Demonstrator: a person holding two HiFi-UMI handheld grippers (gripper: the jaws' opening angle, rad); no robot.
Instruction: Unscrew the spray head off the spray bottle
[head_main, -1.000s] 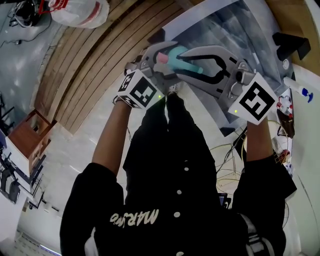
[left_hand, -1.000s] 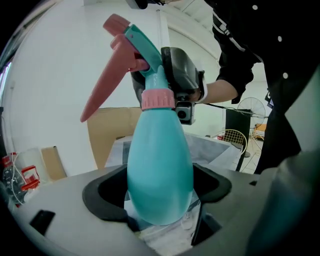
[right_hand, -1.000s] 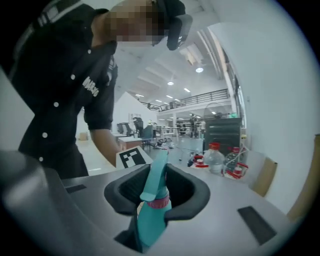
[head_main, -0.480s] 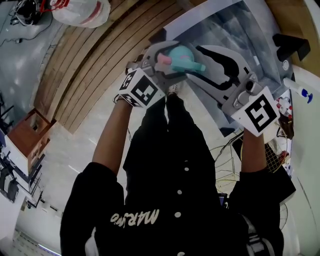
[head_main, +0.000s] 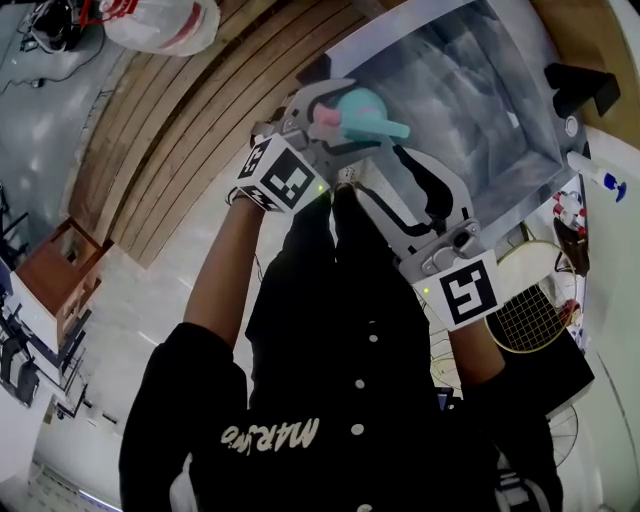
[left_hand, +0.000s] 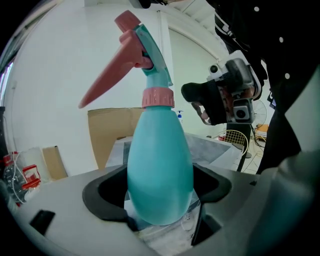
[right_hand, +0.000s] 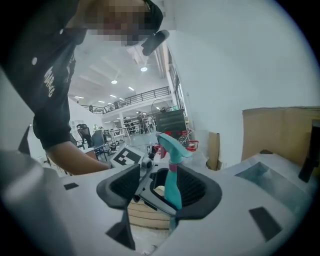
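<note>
In the left gripper view a teal spray bottle (left_hand: 160, 165) stands upright with a pink collar (left_hand: 158, 97), and its spray head (left_hand: 150, 47) has a pink trigger. My left gripper (left_hand: 157, 195) is shut on the bottle's lower body. The head view shows the bottle (head_main: 360, 105) held in the left gripper (head_main: 335, 110) at the table's near edge. My right gripper (head_main: 390, 175) sits just below the bottle, apart from it. Its jaws have just been opening and nothing is between them. From the right gripper (right_hand: 157, 192), the bottle (right_hand: 172, 177) shows beyond the open jaws.
A table covered in grey sheet (head_main: 470, 100) lies ahead, with a black object (head_main: 580, 85) and a small white bottle (head_main: 597, 180) at its right. A wooden slatted floor (head_main: 190, 120) and a white bag (head_main: 160, 25) lie left. A round wire grille (head_main: 530, 305) is low right.
The right gripper let go of the spray head, its jaws opened, and it swung off to the right and then back toward the body, rolling as it went. The left gripper and bottle stayed put.
</note>
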